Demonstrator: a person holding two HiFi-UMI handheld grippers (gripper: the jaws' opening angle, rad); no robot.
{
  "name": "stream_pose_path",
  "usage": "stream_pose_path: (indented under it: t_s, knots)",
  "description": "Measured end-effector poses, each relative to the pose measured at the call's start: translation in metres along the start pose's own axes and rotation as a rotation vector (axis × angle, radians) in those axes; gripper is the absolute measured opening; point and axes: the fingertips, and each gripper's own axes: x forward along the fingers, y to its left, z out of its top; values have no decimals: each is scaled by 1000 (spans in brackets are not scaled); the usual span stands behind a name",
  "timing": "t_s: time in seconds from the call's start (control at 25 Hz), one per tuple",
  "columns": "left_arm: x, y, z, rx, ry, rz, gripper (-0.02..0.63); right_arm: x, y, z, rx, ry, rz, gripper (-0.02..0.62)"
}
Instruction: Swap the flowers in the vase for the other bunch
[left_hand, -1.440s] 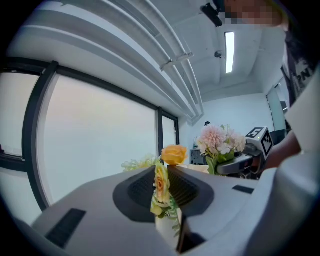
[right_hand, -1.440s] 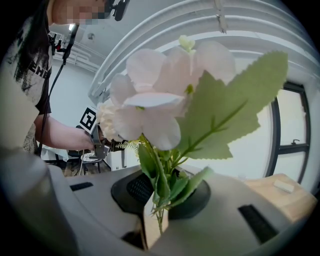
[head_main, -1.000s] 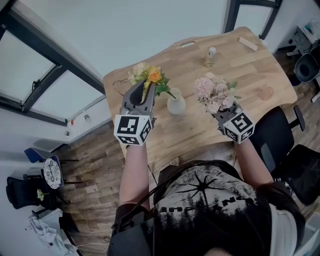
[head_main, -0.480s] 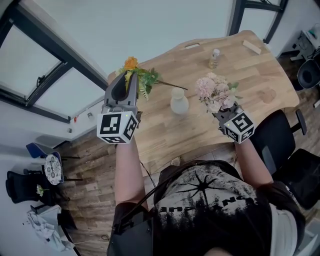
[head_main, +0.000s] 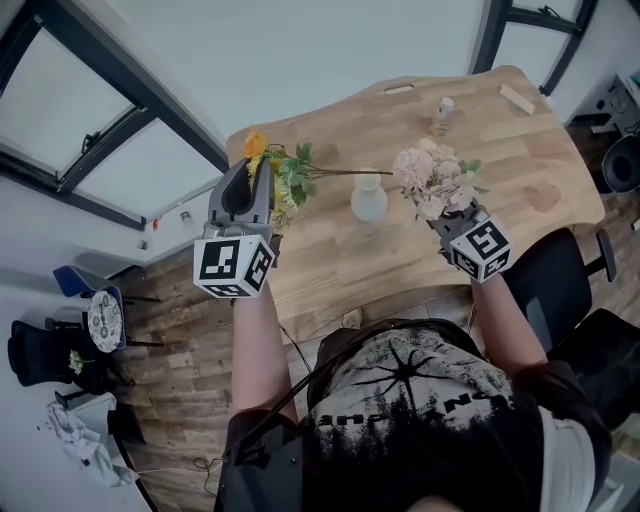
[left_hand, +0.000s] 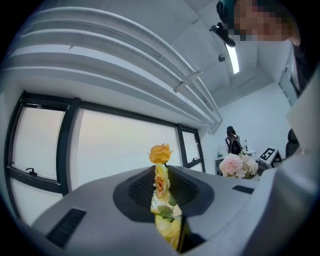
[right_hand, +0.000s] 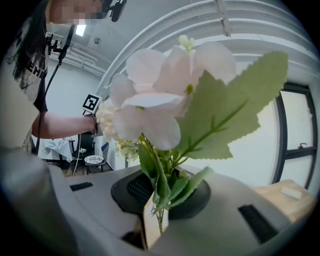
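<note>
Head view's got the right gripper (head_main: 446, 214) clamped on the pink bunch (head_main: 430, 178) just right of the white vase (head_main: 369, 201), left gripper (head_main: 257, 172) clamped on the yellow bunch (head_main: 283, 176) off to its left, stem reaching toward its mouth.

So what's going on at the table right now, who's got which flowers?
A person is mid-swap at the table. The left hand-held gripper is shut on the yellow bunch, held sideways with its stem tip by the mouth of the vase, seemingly out of it. The right hand-held gripper is shut on the pink bunch, just right of the vase, not yet put in.
</note>
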Motion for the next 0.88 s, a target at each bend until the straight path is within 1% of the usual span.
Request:
stream_pose_path:
  t_s: [0.28,0.44,0.88]
  knots:
    - [-34,14,-27,-39,51,57,78,17,8,13,-26,-12,36,54]
    - [-49,19,-44,-76,77,82,77,25,8,27,-51,-28,47,54]
    - [-72,11,-91,-151,161,91,78,62,9,79,-124,-87,92,54]
